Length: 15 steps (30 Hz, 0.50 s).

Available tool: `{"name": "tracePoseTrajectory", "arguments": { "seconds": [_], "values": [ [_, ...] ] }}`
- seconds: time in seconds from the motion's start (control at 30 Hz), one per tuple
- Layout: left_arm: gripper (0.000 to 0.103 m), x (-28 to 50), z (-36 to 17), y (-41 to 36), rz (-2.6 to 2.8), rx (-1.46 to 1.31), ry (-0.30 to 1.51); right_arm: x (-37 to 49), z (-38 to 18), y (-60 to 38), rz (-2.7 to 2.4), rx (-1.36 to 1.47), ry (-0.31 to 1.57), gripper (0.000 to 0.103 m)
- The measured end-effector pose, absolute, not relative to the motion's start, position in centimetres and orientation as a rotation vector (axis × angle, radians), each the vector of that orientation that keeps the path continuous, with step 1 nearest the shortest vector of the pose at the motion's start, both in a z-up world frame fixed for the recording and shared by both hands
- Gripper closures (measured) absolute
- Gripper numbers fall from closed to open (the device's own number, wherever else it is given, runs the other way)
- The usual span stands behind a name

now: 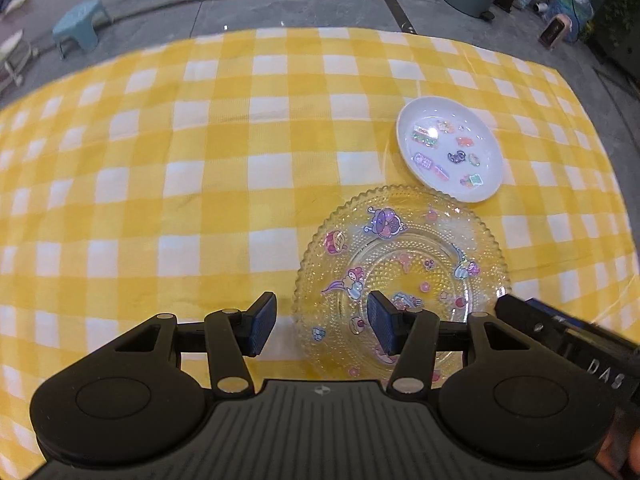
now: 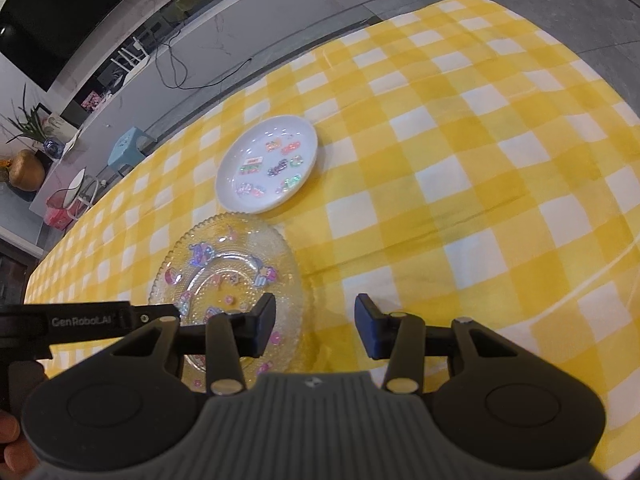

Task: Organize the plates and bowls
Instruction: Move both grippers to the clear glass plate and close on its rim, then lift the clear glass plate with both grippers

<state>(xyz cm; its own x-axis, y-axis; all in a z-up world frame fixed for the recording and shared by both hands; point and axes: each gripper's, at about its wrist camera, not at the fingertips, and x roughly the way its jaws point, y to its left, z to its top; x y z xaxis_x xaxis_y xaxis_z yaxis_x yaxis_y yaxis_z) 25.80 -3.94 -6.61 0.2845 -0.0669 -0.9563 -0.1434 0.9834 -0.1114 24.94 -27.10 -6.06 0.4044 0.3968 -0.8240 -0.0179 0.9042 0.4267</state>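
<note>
From the left wrist, we see our left gripper (image 1: 321,327) open astride the near-left rim of the clear beaded glass plate (image 1: 400,280), probably to pinch it; the white sticker-decorated plate (image 1: 450,148) lies just beyond on the yellow checked tablecloth (image 1: 200,160). From the right wrist, our right gripper (image 2: 316,330) likewise straddles the glass plate's right rim, open and empty.

Left wrist view: close above yellow checked tablecloth (image 1: 224,168), steeply downward, glass plate (image 1: 404,276) at lower right. Right wrist view: shallower tilt, same cloth, glass plate at lower left. Shared: glass plate, white plate (image 1: 450,150) just beyond, blue stool (image 1: 80,24).
</note>
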Motion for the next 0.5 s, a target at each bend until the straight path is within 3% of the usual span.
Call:
{"name": "tracePoseTrajectory", "arguments": {
  "seconds": [0.27,0.4,0.5],
  "values": [
    [0.061,25.78,-7.1,-3.65,0.042,-0.204,1.285,24.76,-6.14,-26.57,0.292,0.385,1.114,0.062],
    [0.061,25.83,-7.18,-3.54,0.048,-0.225,1.281,24.74,-6.31,-26.54,0.308,0.406,1.12,0.069],
    [0.068,25.76,-7.21,-3.51,0.045,-0.234,1.28,24.75,-6.59,-26.46,0.328,0.435,1.136,0.077]
  ]
}}
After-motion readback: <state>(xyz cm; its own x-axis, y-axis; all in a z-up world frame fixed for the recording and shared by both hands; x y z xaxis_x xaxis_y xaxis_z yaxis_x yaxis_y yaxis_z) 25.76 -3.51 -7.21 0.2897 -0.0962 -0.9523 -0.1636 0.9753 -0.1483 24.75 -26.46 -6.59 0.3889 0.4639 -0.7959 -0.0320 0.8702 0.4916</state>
